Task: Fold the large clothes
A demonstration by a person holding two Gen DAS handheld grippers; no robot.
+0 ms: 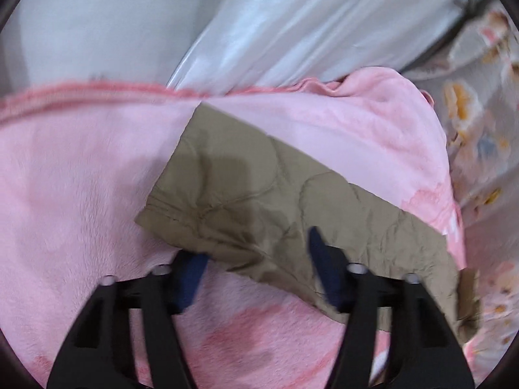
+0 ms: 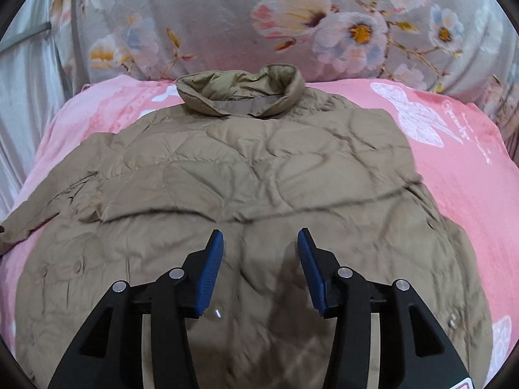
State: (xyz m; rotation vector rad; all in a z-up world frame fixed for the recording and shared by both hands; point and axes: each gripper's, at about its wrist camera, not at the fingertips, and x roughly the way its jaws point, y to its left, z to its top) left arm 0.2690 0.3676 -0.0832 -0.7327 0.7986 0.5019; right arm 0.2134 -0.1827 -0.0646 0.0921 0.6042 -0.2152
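Jacket (image 2: 259, 168) lies flat on the blanket (image 2: 470, 168), collar (image 2: 241, 92) at 12 o'clock, sleeve (image 1: 259, 194) out at 9. Flowered bedding (image 2: 207, 26) sits behind the collar.

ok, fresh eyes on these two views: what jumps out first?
The tan quilted jacket spread on the pink fleece blanket, collar at the far end. One sleeve runs diagonally across the left view. Behind sits a grey floral cushion; both blue-padded tongs are open, holding nothing.

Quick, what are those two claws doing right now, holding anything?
Left claw: open, over the jacket's sleeve, gripping nothing.
Right claw: open, above the jacket, empty.
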